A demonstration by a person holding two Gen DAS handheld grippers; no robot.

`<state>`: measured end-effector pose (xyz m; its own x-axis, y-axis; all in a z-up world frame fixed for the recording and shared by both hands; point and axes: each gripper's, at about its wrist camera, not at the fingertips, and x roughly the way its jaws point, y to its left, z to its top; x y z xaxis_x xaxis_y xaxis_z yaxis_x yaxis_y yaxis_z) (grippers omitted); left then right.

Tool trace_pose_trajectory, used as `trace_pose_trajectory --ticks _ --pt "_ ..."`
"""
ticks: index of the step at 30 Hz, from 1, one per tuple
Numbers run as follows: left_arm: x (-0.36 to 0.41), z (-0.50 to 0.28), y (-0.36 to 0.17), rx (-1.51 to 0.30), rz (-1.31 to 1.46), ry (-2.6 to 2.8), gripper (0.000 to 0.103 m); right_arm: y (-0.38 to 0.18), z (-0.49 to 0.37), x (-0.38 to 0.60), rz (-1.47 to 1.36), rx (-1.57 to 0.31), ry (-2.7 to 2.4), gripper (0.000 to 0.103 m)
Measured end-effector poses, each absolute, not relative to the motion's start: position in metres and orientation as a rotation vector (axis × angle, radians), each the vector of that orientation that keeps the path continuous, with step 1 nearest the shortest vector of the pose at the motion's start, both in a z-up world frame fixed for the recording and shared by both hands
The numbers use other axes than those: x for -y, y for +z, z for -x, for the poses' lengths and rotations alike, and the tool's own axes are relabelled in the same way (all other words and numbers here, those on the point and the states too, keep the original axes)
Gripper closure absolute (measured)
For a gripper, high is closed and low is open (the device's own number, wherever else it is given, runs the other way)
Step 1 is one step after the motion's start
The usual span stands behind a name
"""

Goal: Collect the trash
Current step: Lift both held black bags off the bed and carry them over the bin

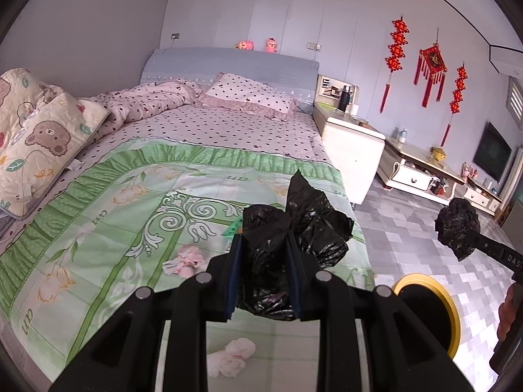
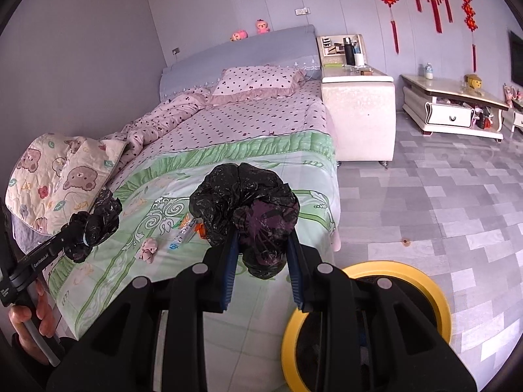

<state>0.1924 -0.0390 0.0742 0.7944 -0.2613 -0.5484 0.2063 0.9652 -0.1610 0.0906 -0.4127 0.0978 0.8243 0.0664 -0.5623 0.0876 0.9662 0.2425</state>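
Left gripper: jaws closed on a crumpled black plastic bag, held above the green floral bedspread. Right gripper: jaws clamped on a second bunch of black plastic, raised over the bed's near edge; possibly the same bag's other end, though the link is not visible. Yellow-rimmed bin: on the grey tiled floor, just beside the bed. Loose trash on the bedspread: pink crumpled tissue, second tissue wad, small wrappers.
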Motion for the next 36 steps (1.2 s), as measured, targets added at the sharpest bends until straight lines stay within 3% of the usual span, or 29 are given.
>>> trace_pose_trajectory --ticks 17,36 --pt "0.162 -0.166 0.066 -0.669 -0.005 -0.487 0.079 0.080 -0.013 0.489 -0.327 -0.611 -0.126 0.076" --pt "0.263 -0.163 0.013 -0.790 -0.122 -0.592 0.079 0.030 0.008 0.546 -0.410 -0.681 -0.208 0.076"
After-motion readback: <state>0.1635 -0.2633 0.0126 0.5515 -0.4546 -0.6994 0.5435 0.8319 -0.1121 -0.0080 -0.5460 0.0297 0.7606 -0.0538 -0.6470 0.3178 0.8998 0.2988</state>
